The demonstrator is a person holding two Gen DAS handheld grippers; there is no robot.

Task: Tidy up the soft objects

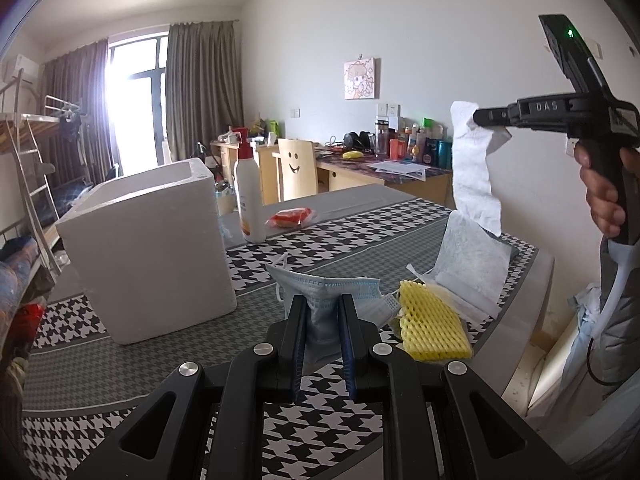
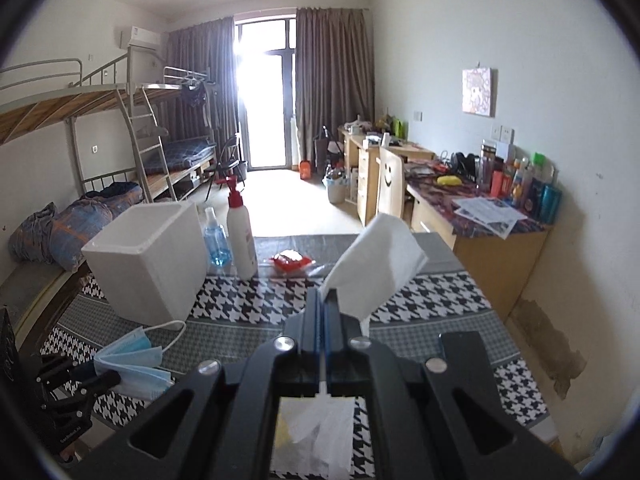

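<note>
My left gripper [image 1: 322, 304] is shut on a light blue face mask [image 1: 328, 288] just above the houndstooth tablecloth; the mask also shows in the right wrist view [image 2: 132, 364]. My right gripper [image 2: 323, 294] is shut on a white tissue [image 2: 376, 256] and holds it high above the table; in the left wrist view this gripper [image 1: 480, 116] is at the upper right with the tissue [image 1: 474, 172] hanging from it. A yellow foam net [image 1: 434, 328] and a white pouch [image 1: 472, 264] lie right of the mask. A white foam box [image 1: 148, 248] stands open at the left.
A white pump bottle [image 1: 250, 196] and a red packet [image 1: 290, 216] are behind the box. A blue spray bottle [image 2: 216, 240] stands beside the pump bottle. The table's right edge [image 1: 536, 292] is near the pouch. A cluttered desk runs along the right wall.
</note>
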